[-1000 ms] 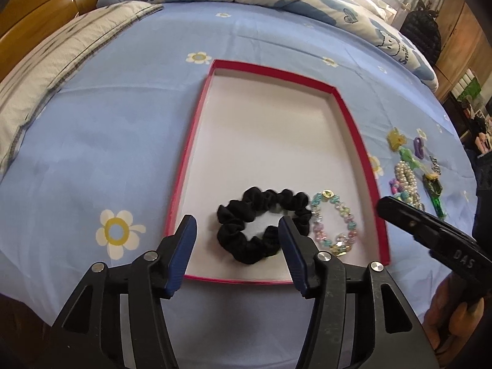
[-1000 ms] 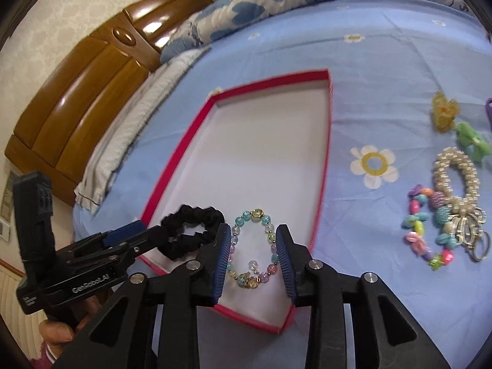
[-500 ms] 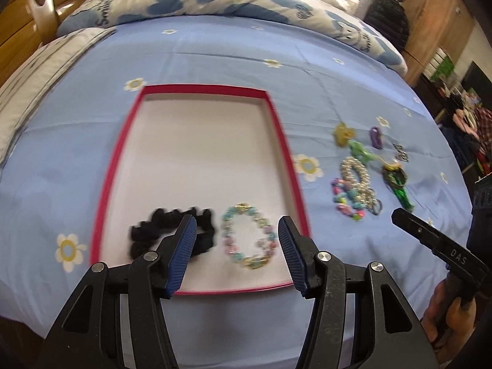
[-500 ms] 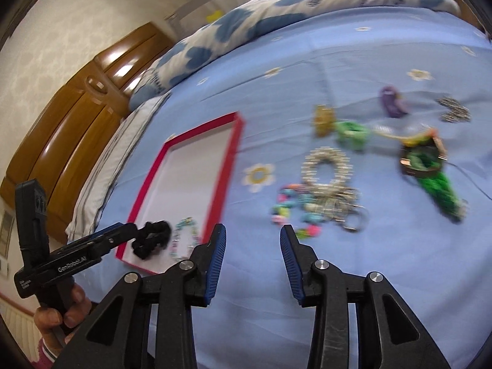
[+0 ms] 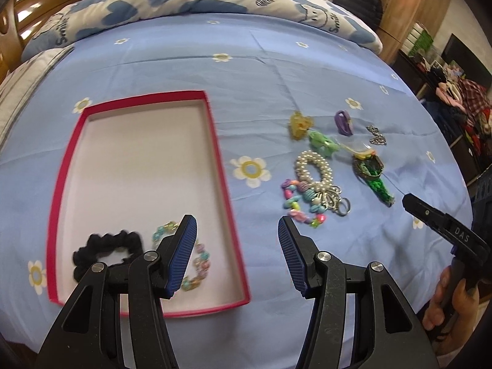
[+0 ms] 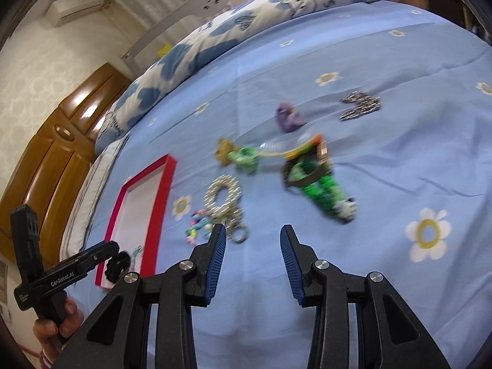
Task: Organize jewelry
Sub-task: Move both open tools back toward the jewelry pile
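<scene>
Both hand-held grippers swing away from the red tray [image 5: 227, 196], where the beaded bracelet [image 5: 200, 259] now lies beside the black scrunchie [image 5: 104, 246]. Left hand-held gripper [image 5: 236, 255] and right hand-held gripper [image 6: 253, 261] gape empty; the loose jewelry pile [image 6: 227, 196] on the bed comes next.

Daylight is bright and even, shadows soft. Fisheye edges curve strongly with dark corners. The right wrist view seems motion-blurred.
</scene>
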`<state>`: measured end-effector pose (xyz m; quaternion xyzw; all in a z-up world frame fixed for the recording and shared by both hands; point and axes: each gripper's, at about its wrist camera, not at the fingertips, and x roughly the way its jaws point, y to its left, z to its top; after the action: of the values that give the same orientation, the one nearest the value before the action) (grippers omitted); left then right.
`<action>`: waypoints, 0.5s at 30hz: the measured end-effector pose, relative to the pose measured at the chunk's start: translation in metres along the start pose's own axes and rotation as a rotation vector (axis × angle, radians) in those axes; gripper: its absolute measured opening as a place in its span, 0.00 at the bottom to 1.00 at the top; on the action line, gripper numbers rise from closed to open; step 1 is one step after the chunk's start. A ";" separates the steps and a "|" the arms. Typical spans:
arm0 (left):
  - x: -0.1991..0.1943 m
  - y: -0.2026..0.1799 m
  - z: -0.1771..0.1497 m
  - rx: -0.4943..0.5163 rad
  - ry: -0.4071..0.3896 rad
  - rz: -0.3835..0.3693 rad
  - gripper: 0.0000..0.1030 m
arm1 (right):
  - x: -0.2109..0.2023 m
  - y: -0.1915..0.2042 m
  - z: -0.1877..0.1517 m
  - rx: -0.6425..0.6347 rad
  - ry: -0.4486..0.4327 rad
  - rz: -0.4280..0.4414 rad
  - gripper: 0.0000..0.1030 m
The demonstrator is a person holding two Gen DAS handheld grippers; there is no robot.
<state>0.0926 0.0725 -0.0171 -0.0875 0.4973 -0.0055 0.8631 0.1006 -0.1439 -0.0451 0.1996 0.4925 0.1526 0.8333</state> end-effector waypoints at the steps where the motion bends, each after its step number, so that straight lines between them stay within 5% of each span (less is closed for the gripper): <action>1: 0.002 -0.003 0.002 0.004 0.003 -0.004 0.53 | -0.001 -0.005 0.003 0.007 -0.006 -0.009 0.38; 15: 0.052 -0.045 0.032 0.077 0.070 -0.043 0.53 | 0.015 -0.028 0.033 -0.007 -0.010 -0.078 0.38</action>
<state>0.1495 0.0276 -0.0389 -0.0647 0.5245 -0.0463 0.8477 0.1387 -0.1670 -0.0557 0.1782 0.4952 0.1207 0.8417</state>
